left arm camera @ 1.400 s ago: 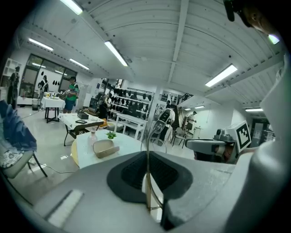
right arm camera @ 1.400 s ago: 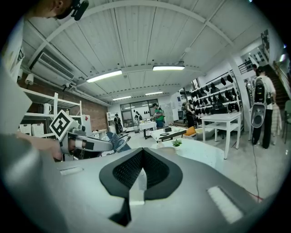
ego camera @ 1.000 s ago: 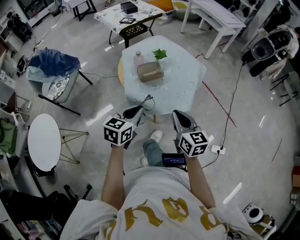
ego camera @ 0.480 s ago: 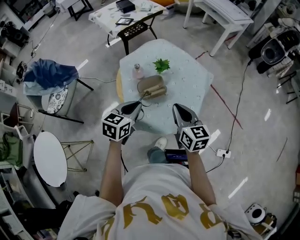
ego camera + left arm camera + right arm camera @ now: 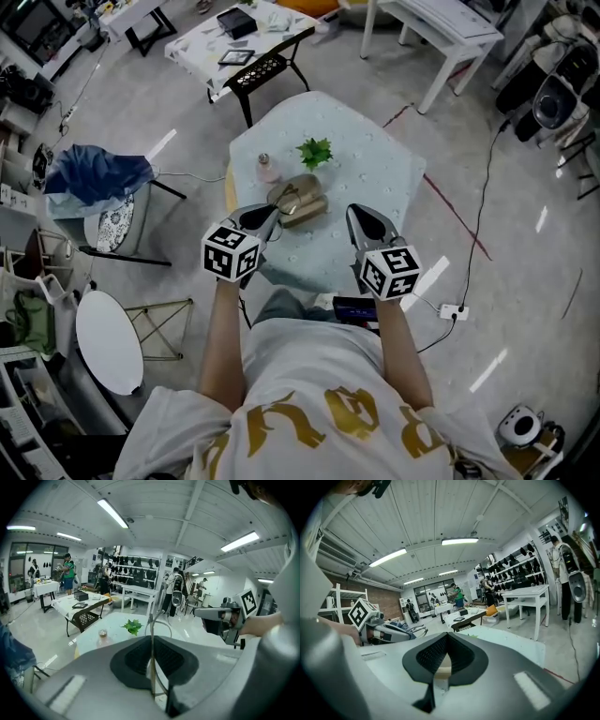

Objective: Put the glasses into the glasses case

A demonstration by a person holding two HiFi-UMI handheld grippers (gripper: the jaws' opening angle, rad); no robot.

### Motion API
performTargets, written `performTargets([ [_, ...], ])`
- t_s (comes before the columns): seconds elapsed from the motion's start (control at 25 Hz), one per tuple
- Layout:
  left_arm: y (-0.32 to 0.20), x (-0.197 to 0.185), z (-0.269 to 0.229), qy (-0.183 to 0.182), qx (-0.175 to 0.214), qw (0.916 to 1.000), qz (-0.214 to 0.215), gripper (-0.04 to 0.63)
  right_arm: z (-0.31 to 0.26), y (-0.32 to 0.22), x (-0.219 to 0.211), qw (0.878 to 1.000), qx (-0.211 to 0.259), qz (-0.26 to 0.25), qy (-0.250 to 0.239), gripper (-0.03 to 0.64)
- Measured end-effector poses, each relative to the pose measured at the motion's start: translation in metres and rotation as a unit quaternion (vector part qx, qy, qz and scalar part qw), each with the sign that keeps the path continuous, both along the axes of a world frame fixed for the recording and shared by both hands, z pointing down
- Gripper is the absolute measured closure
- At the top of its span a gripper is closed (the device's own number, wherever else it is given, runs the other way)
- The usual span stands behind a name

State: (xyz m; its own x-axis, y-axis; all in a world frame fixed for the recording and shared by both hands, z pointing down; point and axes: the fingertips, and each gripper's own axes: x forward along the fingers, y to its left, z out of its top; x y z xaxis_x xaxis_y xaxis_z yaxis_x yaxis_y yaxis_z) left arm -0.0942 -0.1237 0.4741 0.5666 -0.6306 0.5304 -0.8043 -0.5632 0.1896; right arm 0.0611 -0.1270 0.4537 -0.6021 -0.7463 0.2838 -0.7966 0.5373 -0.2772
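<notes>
The tan glasses case [image 5: 301, 201] lies open on the pale blue table [image 5: 375, 173], near its middle. My left gripper [image 5: 266, 217] hovers just left of the case, shut on the thin wire-framed glasses [image 5: 161, 622]. One temple arm runs between the jaws and a rim loops above the tips [image 5: 151, 636]. My right gripper [image 5: 362, 218] hangs over the table's near right side, shut with nothing in it. In the right gripper view the closed jaws [image 5: 447, 635] point past the left gripper [image 5: 393, 632] and the glasses [image 5: 417, 629].
A small green plant [image 5: 316, 151] and a pink bottle [image 5: 267, 168] stand behind the case. A black metal chair [image 5: 258, 73] sits beyond the table, a chair with blue cloth [image 5: 94, 178] to the left, and a white round side table [image 5: 111, 340] at lower left. A cable and power strip [image 5: 459, 311] lie on the floor at right.
The person has stepped up to the table. Both grippers now reach over its near edge, and the left one with the glasses has come close to the case.
</notes>
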Motion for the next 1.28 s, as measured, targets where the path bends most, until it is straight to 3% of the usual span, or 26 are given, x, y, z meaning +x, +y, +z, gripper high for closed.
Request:
performTargets([
  [0.44, -0.028, 0.012, 0.036, -0.035, -0.016, 0.9983, 0.043, 0.58, 0.011, -0.025, 0.006, 1.0, 0.005, 0.023, 0.019, 0.594],
  [0.92, -0.055, 0.016, 0.081, -0.071, -0.053, 0.9919, 0.091, 0.58, 0.045, -0.047, 0.006, 0.998, -0.039, 0.031, 0.04, 0.594],
  [1.28, -0.066, 0.017, 0.109, -0.13, -0.054, 0.9823, 0.123, 0.58, 0.075, -0.05, -0.008, 0.996, -0.077, 0.017, 0.051, 0.592],
])
